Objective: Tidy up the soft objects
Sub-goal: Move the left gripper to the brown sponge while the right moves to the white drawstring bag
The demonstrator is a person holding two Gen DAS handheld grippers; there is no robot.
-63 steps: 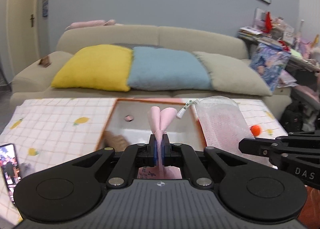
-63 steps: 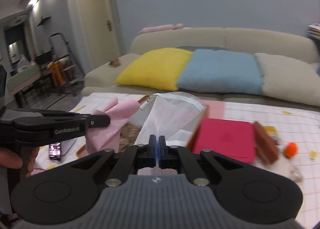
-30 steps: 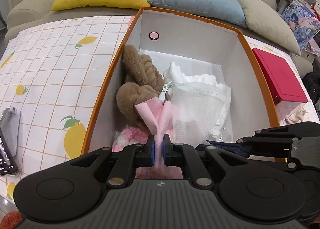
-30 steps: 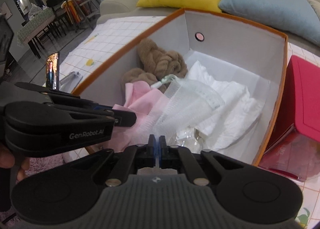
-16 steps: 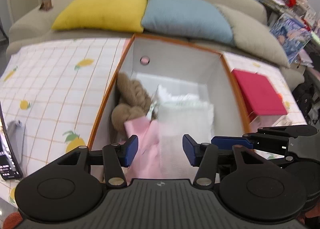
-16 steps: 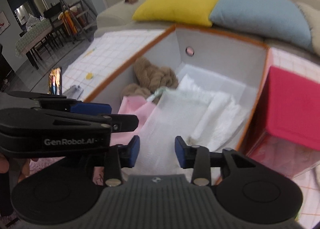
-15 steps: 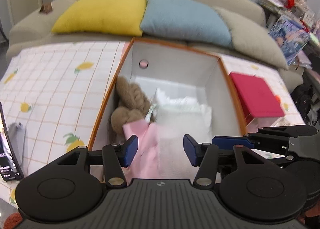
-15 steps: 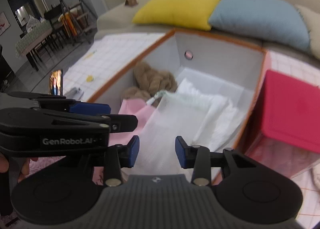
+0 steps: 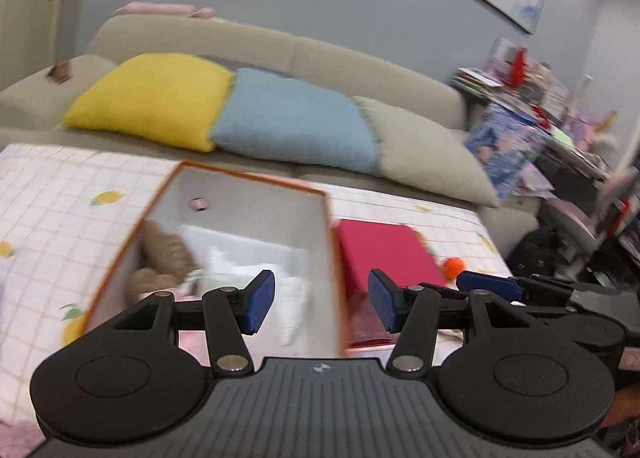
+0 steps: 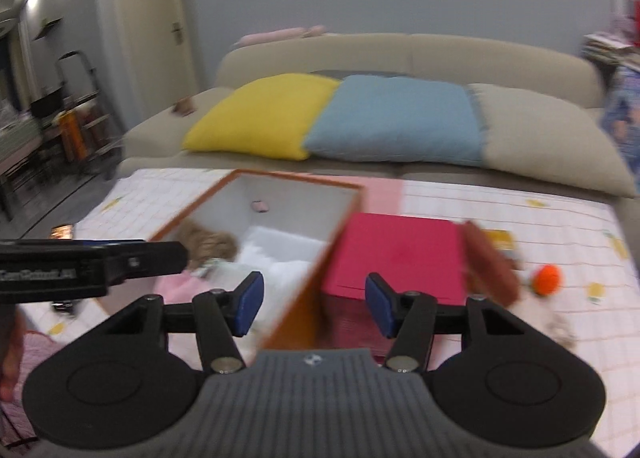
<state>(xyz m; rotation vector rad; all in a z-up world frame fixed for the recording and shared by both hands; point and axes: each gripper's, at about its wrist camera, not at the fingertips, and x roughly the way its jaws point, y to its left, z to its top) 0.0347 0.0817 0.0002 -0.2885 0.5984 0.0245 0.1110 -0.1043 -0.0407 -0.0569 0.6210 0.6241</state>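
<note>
fingers (image 9: 262,300) parted, empty | pink cloth (image 10: 182,290) dropped in box (image 9: 256,213)

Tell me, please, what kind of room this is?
Most likely a home living room: a long beige fabric sofa with yellow and light blue cushions, and a low table under a lemon-print checked cloth.

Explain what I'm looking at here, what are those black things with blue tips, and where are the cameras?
No robot: a person carries a hand-held gripper in each hand, each with its own camera looking along its fingers. One picture is from the left hand-held gripper, the other from the right hand-held gripper. Both have just opened and hold nothing. On the checked tablecloth stands an orange-edged box with a brown plush and white and pink cloth inside, beside a red box and an orange ball.
</note>
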